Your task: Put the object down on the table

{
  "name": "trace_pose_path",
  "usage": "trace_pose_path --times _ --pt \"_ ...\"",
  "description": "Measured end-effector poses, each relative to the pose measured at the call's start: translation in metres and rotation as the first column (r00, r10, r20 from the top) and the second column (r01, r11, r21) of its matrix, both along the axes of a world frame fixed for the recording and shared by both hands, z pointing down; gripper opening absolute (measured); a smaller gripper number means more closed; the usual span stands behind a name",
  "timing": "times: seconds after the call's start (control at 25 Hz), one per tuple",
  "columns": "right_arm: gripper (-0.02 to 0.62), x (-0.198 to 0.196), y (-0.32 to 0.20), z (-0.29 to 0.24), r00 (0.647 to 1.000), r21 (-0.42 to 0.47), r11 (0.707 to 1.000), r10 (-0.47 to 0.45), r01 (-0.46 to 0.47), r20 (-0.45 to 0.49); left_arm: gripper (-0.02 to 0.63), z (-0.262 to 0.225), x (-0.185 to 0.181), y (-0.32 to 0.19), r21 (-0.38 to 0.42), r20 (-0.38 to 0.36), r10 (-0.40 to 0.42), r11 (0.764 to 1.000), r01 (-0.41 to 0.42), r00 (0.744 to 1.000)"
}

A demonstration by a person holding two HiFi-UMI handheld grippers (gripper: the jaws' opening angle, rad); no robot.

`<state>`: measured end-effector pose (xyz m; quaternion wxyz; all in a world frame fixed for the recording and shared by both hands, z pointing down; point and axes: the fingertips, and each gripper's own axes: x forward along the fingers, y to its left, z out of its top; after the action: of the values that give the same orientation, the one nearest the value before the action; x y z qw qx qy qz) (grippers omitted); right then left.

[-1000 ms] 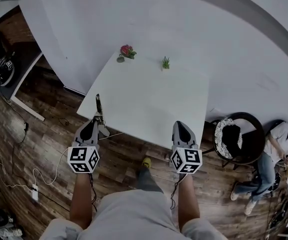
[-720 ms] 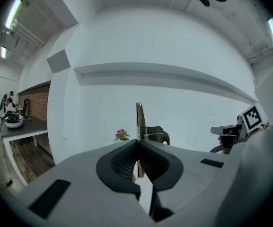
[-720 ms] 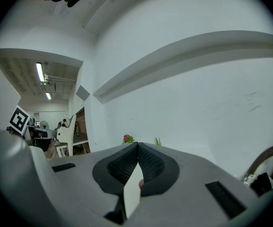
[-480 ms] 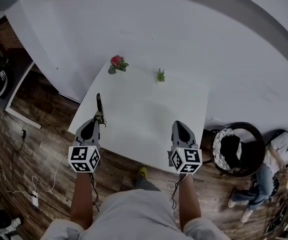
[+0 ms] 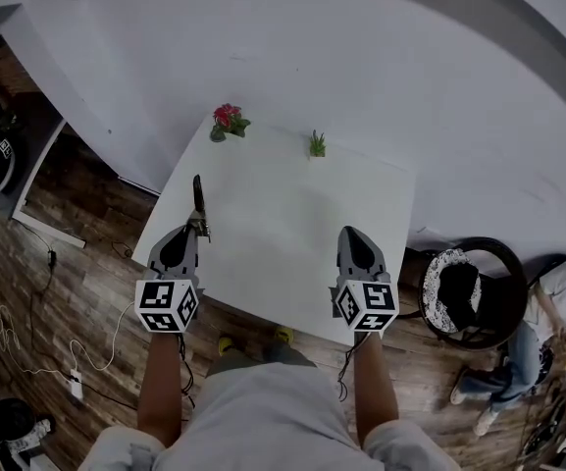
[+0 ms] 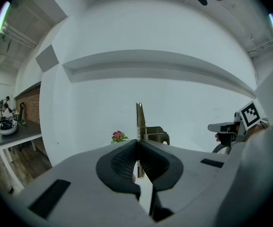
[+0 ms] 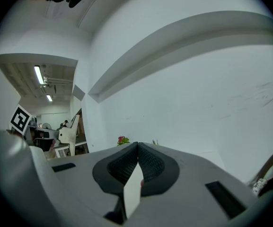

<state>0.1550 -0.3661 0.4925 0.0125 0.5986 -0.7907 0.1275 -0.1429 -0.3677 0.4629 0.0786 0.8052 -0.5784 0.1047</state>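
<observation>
Left gripper [image 5: 193, 230] clamped tight on the thin metal tool [image 5: 197, 194], holding it upright over the table [image 5: 292, 224] by its left edge, ready for setting down. Right gripper [image 5: 352, 235] pinched closed on nothing, kept clear.

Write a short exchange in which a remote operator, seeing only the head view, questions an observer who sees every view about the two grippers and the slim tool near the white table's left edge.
Operator: Is the left gripper really clamping that slim tool?
Observer: Yes. In the left gripper view its jaws are shut on the tool's thin metal edge, which stands upright above them.
Operator: Is the right gripper carrying anything?
Observer: No. The right gripper view shows its jaws together with nothing between them.
</observation>
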Motion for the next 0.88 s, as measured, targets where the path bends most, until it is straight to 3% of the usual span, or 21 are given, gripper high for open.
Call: trace_pose_path --times 0.36,0.88 --pt "0.009 0.0 -0.007 -0.016 0.999 0.022 0.999 0.036 -0.036 -0.013 0.02 -0.01 0.006 -0.018 0.017 -0.01 0.06 0.998 -0.06 0.998" --pt "0.009 -0.022 -0.014 -0.029 0.98 0.036 0.979 0.2 -0.199 -0.025 0.02 -0.015 -0.002 -0.069 0.027 0.007 0.248 0.968 -0.248 0.969"
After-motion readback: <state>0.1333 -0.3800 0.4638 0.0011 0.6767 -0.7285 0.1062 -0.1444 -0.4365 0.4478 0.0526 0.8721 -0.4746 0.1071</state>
